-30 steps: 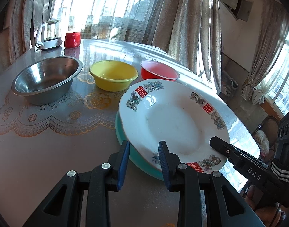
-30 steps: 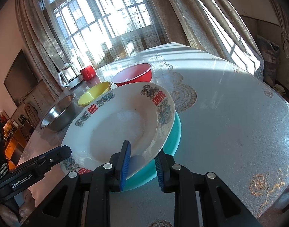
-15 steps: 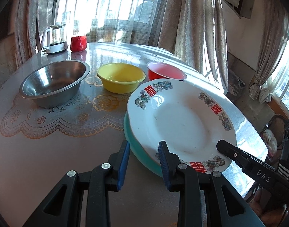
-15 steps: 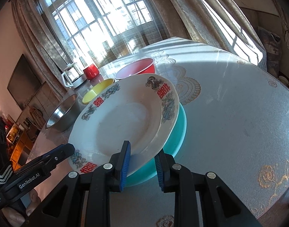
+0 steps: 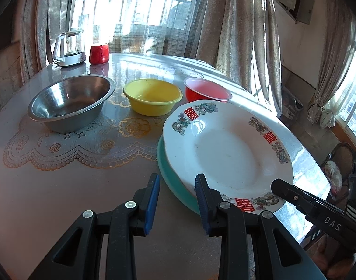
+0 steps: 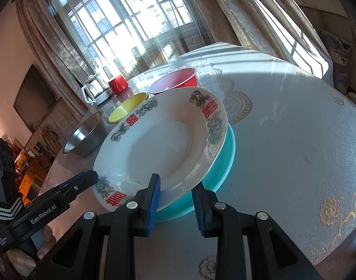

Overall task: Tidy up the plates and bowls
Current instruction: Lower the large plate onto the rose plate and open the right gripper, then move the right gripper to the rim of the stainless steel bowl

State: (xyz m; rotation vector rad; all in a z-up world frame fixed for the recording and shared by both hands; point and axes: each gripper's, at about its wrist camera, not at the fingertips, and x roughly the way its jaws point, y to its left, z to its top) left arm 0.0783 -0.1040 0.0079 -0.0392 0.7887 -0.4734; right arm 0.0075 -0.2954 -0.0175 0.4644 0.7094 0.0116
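A white plate [image 5: 227, 149] with red and green patterns lies on a teal plate [image 5: 173, 182] on the table. Both show in the right wrist view, the white plate [image 6: 164, 149] over the teal plate [image 6: 224, 165]. A steel bowl [image 5: 70, 100], a yellow bowl [image 5: 152, 95] and a red bowl [image 5: 206, 91] stand in a row behind. My left gripper [image 5: 176, 198] is open and empty at the plates' near left edge. My right gripper [image 6: 175, 198] is open, its jaws on either side of the plates' near rim without gripping it. The right gripper's tip also shows in the left wrist view [image 5: 285, 189].
A glass kettle [image 5: 69, 46] and a red cup [image 5: 99, 53] stand at the table's far end by the curtained window. The lace-patterned tablecloth [image 5: 84, 144] covers the round table. The table edge [image 5: 315, 163] drops off to the right, with a chair beyond.
Both grippers have pulled back slightly from the plates. The white plate has settled lower onto the teal plate. The jaws stay open.
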